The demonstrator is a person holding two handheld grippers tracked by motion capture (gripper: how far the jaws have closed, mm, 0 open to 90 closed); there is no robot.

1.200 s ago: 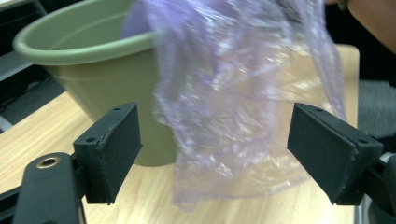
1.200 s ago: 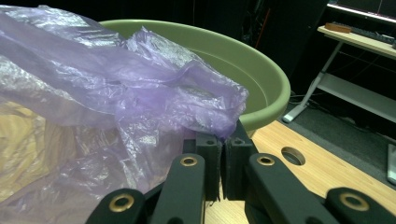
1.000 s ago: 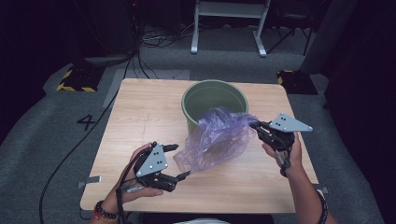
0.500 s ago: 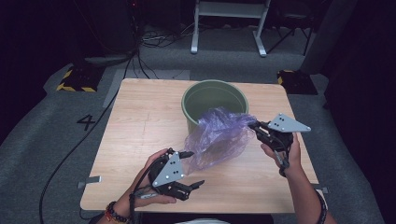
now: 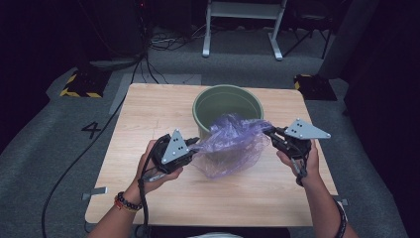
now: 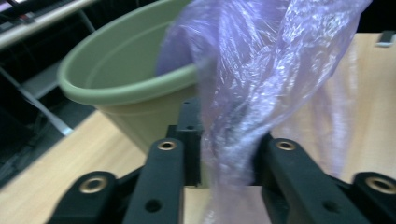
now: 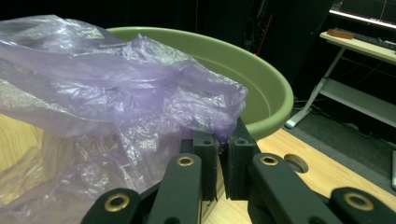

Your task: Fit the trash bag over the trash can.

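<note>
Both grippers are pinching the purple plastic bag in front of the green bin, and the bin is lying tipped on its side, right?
Not quite: the green bin stands upright on the table, mouth open upward, as the high view shows. The rest holds: the left gripper and right gripper each pinch an edge of the purple plastic bag in front of it.

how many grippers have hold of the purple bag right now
2. The left gripper, whose jaws have just been closing, pinches the purple bag at its left edge; the right gripper is clamped on its right edge. The bag hangs between them before the green bucket.
</note>
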